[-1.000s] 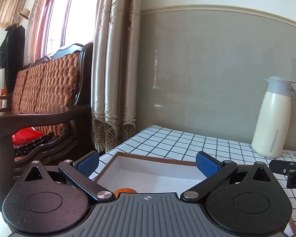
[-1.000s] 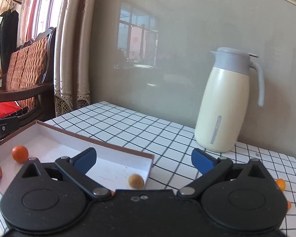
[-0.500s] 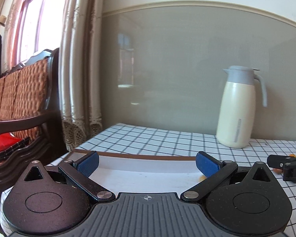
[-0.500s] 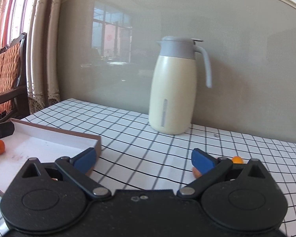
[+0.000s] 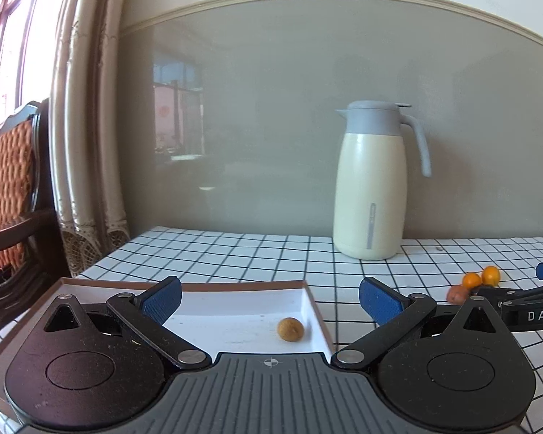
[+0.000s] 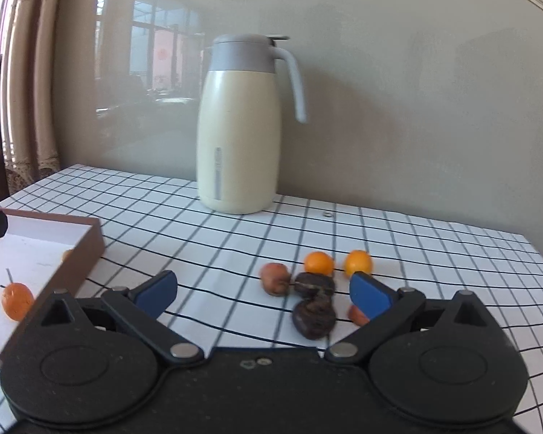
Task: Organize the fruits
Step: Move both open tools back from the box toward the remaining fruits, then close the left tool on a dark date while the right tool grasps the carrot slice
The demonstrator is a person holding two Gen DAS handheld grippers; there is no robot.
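Observation:
A brown-rimmed white tray (image 5: 311, 298) (image 6: 90, 242) lies on the checked table. A small tan fruit (image 5: 290, 329) rests in its right corner, and an orange fruit (image 6: 17, 301) lies further left in it. My left gripper (image 5: 269, 298) hangs open over the tray, holding nothing. My right gripper (image 6: 262, 293) is open above a loose group on the cloth: two orange fruits (image 6: 318, 263) (image 6: 358, 262), a reddish fruit (image 6: 274, 277), two dark wrinkled fruits (image 6: 314, 316) and a reddish one (image 6: 356, 314) partly hidden behind the right finger. The right gripper's fingers (image 5: 517, 294) show at the left view's right edge.
A cream jug with a grey lid and handle (image 5: 373, 181) (image 6: 240, 126) stands at the back against the grey wall. Curtains (image 5: 87, 144) and a wooden chair (image 5: 11, 188) are off the table's left side. The table's right edge (image 6: 539, 256) is near the fruit group.
Both grippers have swung right. The left view went from the chair and curtain to the tray's right corner and jug. The right view went from the tray to the loose fruits.

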